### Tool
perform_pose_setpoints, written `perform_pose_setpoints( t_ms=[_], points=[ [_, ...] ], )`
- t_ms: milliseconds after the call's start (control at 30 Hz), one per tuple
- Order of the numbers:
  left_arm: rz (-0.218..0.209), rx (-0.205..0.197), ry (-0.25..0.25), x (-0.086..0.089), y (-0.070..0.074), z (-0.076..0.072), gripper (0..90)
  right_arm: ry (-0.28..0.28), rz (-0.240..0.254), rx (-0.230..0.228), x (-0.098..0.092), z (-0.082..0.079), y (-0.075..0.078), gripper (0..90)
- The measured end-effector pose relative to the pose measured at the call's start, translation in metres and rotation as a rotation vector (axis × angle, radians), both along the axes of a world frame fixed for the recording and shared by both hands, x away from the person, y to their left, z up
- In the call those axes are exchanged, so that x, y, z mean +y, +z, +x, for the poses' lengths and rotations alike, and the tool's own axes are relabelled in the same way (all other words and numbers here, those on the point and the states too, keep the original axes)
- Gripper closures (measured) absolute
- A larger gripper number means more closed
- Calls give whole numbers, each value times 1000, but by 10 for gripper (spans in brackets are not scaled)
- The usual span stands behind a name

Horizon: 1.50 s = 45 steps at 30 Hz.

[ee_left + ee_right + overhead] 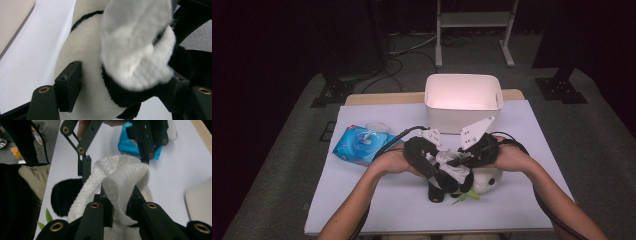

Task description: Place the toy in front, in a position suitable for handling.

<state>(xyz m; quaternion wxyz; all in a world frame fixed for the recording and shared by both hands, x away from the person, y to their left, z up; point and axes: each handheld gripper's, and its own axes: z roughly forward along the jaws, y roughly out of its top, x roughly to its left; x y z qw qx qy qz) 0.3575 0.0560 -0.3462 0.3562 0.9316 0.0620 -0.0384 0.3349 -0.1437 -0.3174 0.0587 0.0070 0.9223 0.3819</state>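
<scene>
I see my two tools meeting in the middle of the table [362, 200], low in the high view. My left tool [437, 172] comes in from the lower left of that picture and my right tool [464, 162] comes in from the lower right.

The toy panda [484, 181] lies on the table right under both tools, in the lower middle of the high view. It is white and black, and a bit of green leaf [464, 198] sticks out below it.

In the left gripper view, my left tool [122, 82] is clamped on the toy panda [90, 75]. One black pad presses on the white fur at the left, and the other presses on the black fur at the right. The toy fills the middle of that picture.

In the right gripper view, my right tool [119, 205] is squeezed on a white wipe [120, 177]. The wipe bunches up between the two black pads at the bottom middle and folds upward. It lies against the toy, and I can see a black furry part [63, 200] at the left of that picture. The left tool [115, 160] shows above it, in the upper middle.

A blue pack of wipes [362, 145] lies on the table at the left middle of the high view, beside my left hand [394, 161]. A white bin [463, 102] stands at the far side of the table, in the upper middle, well apart from the toy.
</scene>
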Motion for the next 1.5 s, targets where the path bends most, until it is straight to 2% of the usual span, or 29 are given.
perform_pose_setpoints(
  t_ms=[100,200,300,367,433,733,833,1033,1067,1333,1500],
  points=[
    [-3,-1,1,0,0,-1,284,19,5,-5,5,2,-1,781],
    [-4,-1,-4,1,-1,-1,283,31,7,10,13,4,-4,781],
    [-14,5,1,2,-1,-1,283,28,9,16,12,5,-4,781],
    [-15,3,-1,3,-1,-1,283,20,14,22,9,5,-3,781],
    [-14,3,-2,3,-1,-1,283,17,16,9,3,6,-2,781],
    [-8,2,-7,4,-1,-1,282,-90,-16,5,-34,11,-5,771],
    [-4,2,-9,3,0,-1,282,-106,-29,-3,-38,11,-7,749],
    [4,-1,-11,3,1,-1,282,-127,-22,-21,-47,11,-7,632],
    [4,-1,-10,3,1,-2,281,-134,-19,-25,-50,10,-6,591],
    [6,2,-8,2,1,-2,281,-164,0,-49,-63,8,1,542],
    [12,2,-9,2,1,-2,280,-158,17,-80,-65,5,6,562]
  ],
)
